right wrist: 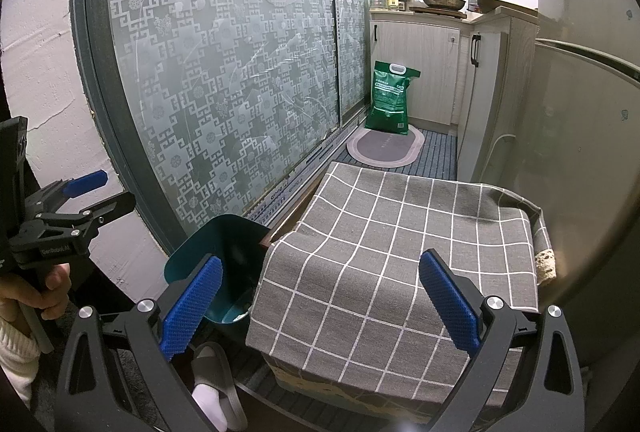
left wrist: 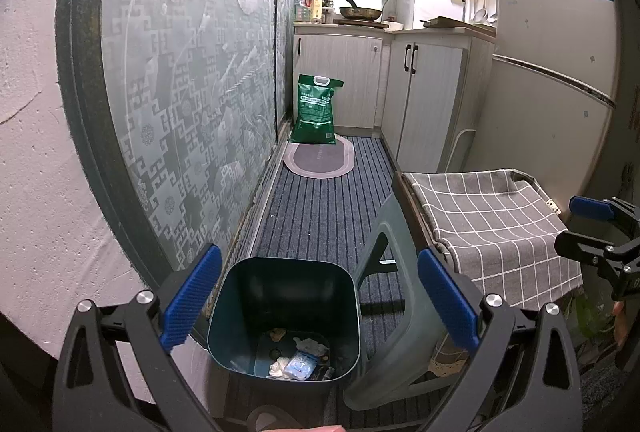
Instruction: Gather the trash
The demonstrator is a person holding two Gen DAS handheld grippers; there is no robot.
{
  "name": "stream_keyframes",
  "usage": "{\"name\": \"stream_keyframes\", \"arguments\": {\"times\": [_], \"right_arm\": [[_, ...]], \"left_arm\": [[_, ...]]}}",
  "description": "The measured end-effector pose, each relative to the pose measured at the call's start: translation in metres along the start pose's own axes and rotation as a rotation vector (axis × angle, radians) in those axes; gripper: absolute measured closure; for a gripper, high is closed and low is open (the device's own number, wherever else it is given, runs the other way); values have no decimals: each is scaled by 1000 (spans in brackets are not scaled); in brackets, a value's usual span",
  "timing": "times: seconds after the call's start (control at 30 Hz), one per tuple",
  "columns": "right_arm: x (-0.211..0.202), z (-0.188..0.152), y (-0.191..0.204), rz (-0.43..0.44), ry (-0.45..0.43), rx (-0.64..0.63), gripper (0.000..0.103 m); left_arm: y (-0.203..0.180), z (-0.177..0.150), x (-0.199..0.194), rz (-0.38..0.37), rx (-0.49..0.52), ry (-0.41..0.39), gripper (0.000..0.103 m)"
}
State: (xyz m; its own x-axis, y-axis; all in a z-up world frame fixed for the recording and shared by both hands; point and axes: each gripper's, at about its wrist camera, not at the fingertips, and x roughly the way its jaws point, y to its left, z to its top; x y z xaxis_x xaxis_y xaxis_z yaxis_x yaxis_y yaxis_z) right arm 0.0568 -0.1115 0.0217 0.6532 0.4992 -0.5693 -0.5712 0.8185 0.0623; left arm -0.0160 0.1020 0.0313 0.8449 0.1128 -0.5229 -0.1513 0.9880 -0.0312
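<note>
Trash bin (left wrist: 282, 316), dark teal, sits on the striped floor mat (left wrist: 320, 208) right under the left tongs (left wrist: 318, 302), framed btwn its two blue pads. Bin is open-topped; inside at the bottom lie bits of trash (left wrist: 298, 362): white crumpled tissue, a pale blue packet, a few brownish scraps. In the right wrist view the bin (right wrist: 228, 252) shows just left of the checked cloth (right wrist: 400, 260), partly hidden by it.

Left tongs are spread wide, nothing btwn the pads. Right tongs (right wrist: 320, 302) also spread wide, holding nothing, hovering over the checked cloth. Each tool shows in the other's view: right one (left wrist: 600, 232) at the far right edge, left one (right wrist: 68, 208) at the far left w/ a hand (right wrist: 32, 292) on its grip.

A grey plastic stool (left wrist: 400, 312) stands just right of the bin, touching or nearly so, can't tell. Beyond it the cloth-covered box (left wrist: 492, 228). Patterned frosted sliding door (left wrist: 188, 92) runs along the left. Further back: oval mat (left wrist: 318, 160), green sack (left wrist: 316, 110) upright on it against the cabinets (left wrist: 340, 80); kitchen bench (left wrist: 360, 26) w/ a pan (left wrist: 360, 12) and bottles (left wrist: 310, 4). Fridge (left wrist: 556, 52) on the right. A slippered foot w/ white sock (right wrist: 212, 388) shows low in the right wrist view.
</note>
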Motion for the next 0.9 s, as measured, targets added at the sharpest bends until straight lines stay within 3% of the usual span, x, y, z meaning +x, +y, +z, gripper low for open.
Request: {"name": "stream_keyframes", "arguments": {"times": [0.57,0.9], "right_arm": [[-22,-1,-3,-27,-17,2,3],[-38,-3,-9,-36,-31,11,3]], "left_arm": [[-24,9,-18,-54,30,-44,3],[-34,11,-9,-23,32,-19,3]]}}
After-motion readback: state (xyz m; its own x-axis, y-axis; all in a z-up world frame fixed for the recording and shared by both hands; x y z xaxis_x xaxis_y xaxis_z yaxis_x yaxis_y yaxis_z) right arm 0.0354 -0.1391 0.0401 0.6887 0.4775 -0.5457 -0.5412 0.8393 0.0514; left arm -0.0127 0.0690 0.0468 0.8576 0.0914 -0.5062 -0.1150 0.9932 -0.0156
